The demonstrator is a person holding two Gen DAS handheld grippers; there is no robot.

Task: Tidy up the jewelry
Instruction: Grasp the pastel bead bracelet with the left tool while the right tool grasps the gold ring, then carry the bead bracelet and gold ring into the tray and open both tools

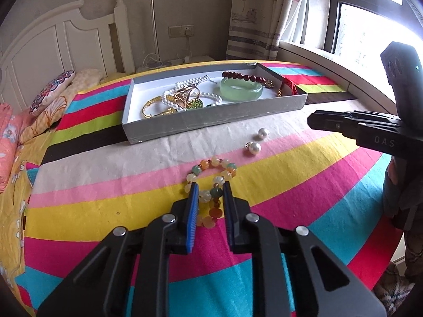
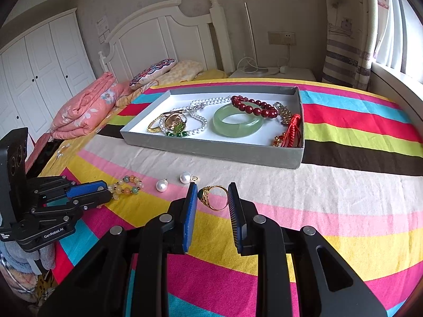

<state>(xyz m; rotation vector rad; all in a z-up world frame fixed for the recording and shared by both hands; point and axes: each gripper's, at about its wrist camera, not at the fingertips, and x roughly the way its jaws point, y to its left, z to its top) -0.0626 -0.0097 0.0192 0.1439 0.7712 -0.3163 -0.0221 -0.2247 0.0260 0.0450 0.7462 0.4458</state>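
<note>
A grey box (image 1: 211,121) (image 2: 211,153) on the striped bedspread holds a green jade bangle (image 1: 241,89) (image 2: 238,122), a red bead bracelet (image 2: 253,108), pearls and gold pieces. My left gripper (image 1: 210,187) is open, its fingers either side of a yellow-green bead bracelet (image 1: 211,179) (image 2: 127,186) lying on the bed. My right gripper (image 2: 212,187) is open around a gold ring with a green stone (image 2: 214,196). Two pearl earrings (image 1: 257,140) (image 2: 174,181) lie on the bedspread between them.
Folded pink quilt (image 2: 84,108) and pillows (image 2: 158,72) lie at the bed head. A white headboard (image 2: 164,34), a nightstand with cables (image 2: 264,72) and a window with curtain (image 1: 264,26) stand behind.
</note>
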